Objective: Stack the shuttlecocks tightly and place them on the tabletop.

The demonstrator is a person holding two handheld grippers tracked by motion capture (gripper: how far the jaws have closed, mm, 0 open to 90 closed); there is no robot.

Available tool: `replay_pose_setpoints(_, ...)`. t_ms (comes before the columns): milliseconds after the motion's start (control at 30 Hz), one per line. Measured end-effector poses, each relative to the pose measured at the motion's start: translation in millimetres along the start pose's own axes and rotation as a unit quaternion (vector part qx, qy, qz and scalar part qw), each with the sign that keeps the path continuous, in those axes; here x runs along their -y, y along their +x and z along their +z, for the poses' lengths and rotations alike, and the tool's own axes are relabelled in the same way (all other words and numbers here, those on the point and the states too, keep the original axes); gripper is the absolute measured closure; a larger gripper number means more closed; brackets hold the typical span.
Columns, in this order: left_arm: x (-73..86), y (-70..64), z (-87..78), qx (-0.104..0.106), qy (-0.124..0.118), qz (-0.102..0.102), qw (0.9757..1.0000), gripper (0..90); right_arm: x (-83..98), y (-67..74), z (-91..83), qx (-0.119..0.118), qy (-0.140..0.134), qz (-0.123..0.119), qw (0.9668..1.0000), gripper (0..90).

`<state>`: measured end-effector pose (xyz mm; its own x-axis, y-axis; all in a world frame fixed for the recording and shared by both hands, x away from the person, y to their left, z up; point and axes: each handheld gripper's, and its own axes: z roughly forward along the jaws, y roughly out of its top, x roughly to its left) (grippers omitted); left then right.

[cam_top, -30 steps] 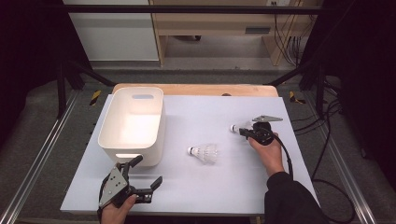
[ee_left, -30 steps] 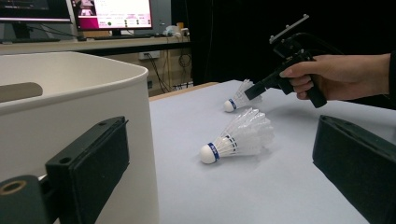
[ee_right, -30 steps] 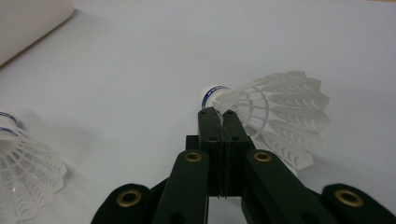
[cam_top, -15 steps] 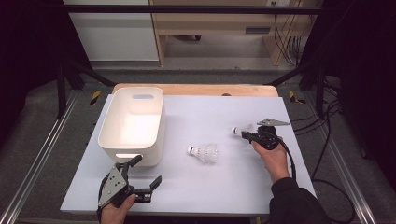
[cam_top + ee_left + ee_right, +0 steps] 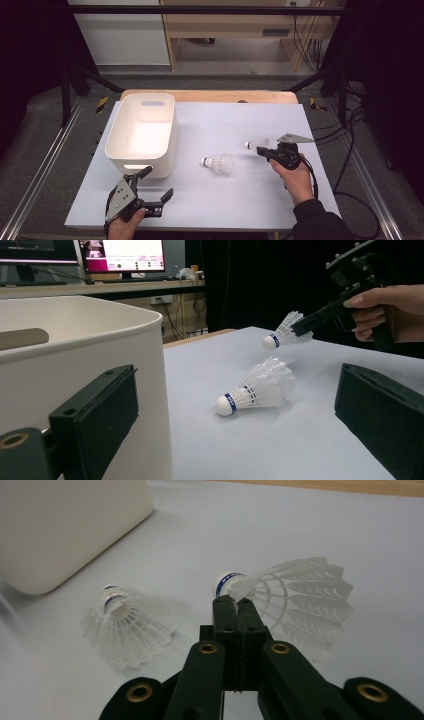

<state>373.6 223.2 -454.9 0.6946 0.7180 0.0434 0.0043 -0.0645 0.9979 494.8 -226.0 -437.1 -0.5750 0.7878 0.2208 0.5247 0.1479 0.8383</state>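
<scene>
- The right gripper [image 5: 263, 151] has its two black jaws pressed together on the thin feather skirt of a shuttlecock [image 5: 255, 145], just behind the rounded white cork, and holds it off the table at the right side.
- In the right gripper view the held shuttlecock [image 5: 295, 600] shows fine detail: a fan of translucent white ribbed vanes and a blue band round the cork.
- A second shuttlecock [image 5: 218, 163] lies on its side on the table [image 5: 240, 200], near the middle, between the tub and the right gripper; its cork points toward the tub.
- The tub [image 5: 141, 132] is smooth matt white plastic, rectangular with rounded corners and slot handles, standing at the table's left.
- The table top is a flat, pale, matt sheet with a wooden edge at the far side.
- The left gripper [image 5: 152, 191] rests low at the near left, jaws spread wide with nothing between them.
- The left gripper view adds a side look: the held shuttlecock [image 5: 285, 332] hangs clear above the lying one [image 5: 256, 388], and monitors glow behind.
</scene>
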Motion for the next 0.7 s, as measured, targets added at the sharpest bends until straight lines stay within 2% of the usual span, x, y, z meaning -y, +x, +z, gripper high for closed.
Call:
replay_pose_setpoints(367, 0.1, 0.0, 0.3, 0.000, 0.000, 0.000, 1.0000, 3.7, 6.0, 19.1, -4.5, -0.023, 0.005, -0.009, 0.9997, 90.0)
replay_pose_setpoints(700, 0.3, 0.6, 0.2, -0.001, -0.001, -0.001, 1.0000, 3.7, 11.0, 33.7, -2.8, -0.040, 0.007, -0.007, 0.9992, 90.0)
